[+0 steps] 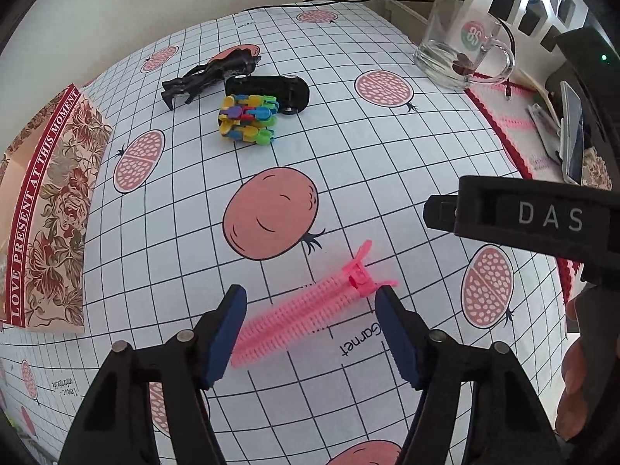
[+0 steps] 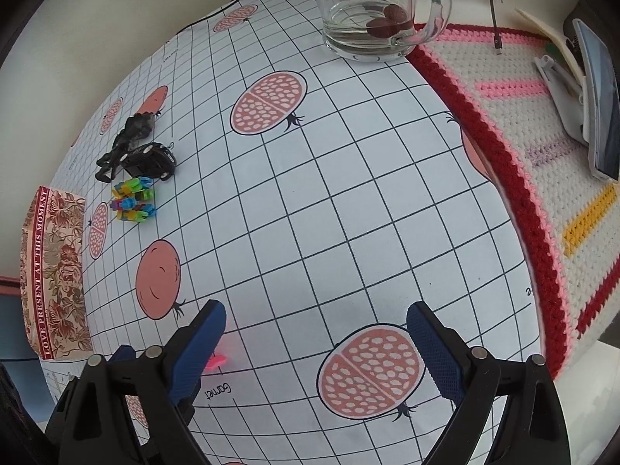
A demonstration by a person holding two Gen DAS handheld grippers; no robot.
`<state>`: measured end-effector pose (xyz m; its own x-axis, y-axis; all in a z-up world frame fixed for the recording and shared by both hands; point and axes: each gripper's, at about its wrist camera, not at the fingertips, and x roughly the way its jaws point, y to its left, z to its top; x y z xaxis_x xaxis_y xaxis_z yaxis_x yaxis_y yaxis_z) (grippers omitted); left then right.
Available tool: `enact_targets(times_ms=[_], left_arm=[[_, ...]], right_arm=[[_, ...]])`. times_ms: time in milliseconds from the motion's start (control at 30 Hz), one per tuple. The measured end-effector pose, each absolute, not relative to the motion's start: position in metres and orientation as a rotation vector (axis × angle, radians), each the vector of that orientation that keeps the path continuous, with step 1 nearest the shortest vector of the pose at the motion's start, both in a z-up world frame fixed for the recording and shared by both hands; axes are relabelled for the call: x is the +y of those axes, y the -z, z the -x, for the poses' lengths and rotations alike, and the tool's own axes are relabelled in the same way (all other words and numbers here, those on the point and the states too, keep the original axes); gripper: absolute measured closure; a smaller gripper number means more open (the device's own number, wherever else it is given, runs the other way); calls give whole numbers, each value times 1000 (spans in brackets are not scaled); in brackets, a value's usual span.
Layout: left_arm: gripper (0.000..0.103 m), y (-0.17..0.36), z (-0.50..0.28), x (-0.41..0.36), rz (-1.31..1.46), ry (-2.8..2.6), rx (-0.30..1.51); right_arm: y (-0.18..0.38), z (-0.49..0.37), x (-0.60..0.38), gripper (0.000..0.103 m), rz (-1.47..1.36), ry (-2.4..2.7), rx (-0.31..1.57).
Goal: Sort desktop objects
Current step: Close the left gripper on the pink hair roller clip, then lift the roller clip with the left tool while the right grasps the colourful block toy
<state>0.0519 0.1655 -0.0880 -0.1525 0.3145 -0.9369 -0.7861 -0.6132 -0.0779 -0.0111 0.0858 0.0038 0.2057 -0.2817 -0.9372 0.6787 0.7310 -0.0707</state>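
Note:
A pink hair clip (image 1: 310, 306) lies on the grid tablecloth between the open fingers of my left gripper (image 1: 310, 310), which sits low over it; the jaws do not touch it. A small part of the clip (image 2: 217, 360) shows behind my right gripper's left finger. My right gripper (image 2: 316, 327) is open and empty above the cloth; it also shows at the right of the left wrist view (image 1: 523, 217). Farther back lie a multicoloured block toy (image 1: 248, 118), a black toy car (image 1: 271, 91) and a black figurine (image 1: 209, 73), close together.
A floral paper box (image 1: 50, 209) stands at the left edge. A glass mug (image 1: 461, 46) with a little liquid stands at the back right. A crocheted mat (image 2: 542, 147) at the right carries a phone (image 2: 600, 104), a white clip and cables.

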Motion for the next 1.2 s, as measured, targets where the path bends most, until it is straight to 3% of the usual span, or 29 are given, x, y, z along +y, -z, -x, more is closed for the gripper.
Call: enact_targets(times_ms=[67,600,833,1200], left_arm=[[48,91,-51,166,1365,-1857,575],[56,101,-39,168,1384,-1940,540],[73,102,-24,160,1398,-2039,501],[75,76,70,106,1538,-2187,25]], right_arm=[[-3,10,87,7,-393,689,1189],[3,-1,97,7,-381,656,1203],[-13,-14,101,7,-307,677,1166],[-29,-79,113,7,-294,541,1096]])
